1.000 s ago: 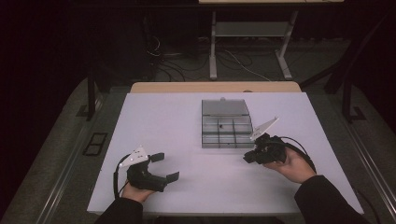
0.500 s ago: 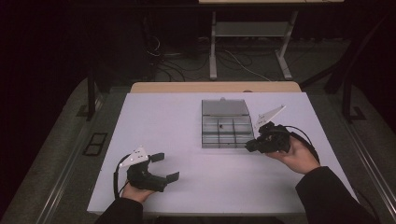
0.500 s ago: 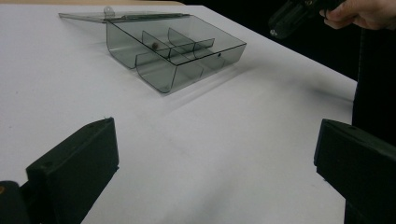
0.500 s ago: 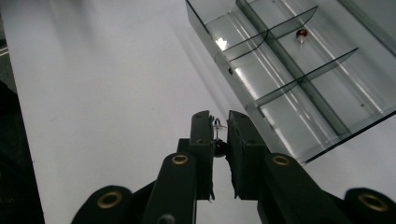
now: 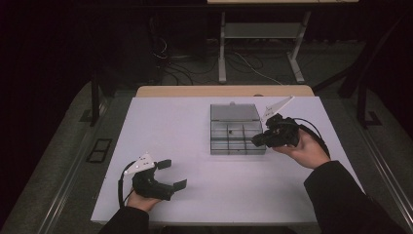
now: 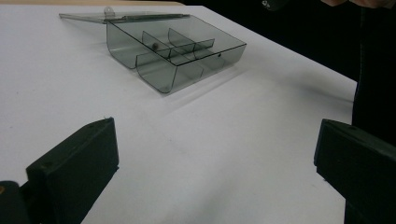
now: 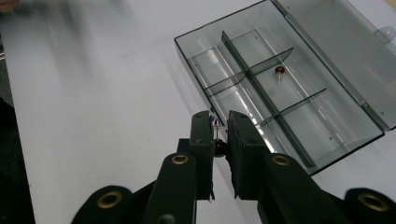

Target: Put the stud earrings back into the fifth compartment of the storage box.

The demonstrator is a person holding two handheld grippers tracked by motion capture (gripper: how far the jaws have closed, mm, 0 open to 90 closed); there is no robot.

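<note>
While the right hand-held gripper (image 7: 219,128) pinches a small pin (image 7: 217,125), centre it over the compartment box (image 7: 327,140) before releasing; the left hand-held gripper (image 5: 168,174) rests open.

small dark pin (image 7: 218,140) pinched upright above open clear compartment box (image 7: 299,135)

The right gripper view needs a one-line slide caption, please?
Right gripper pinching a small pin beside the open divided box, one bead inside.
</note>
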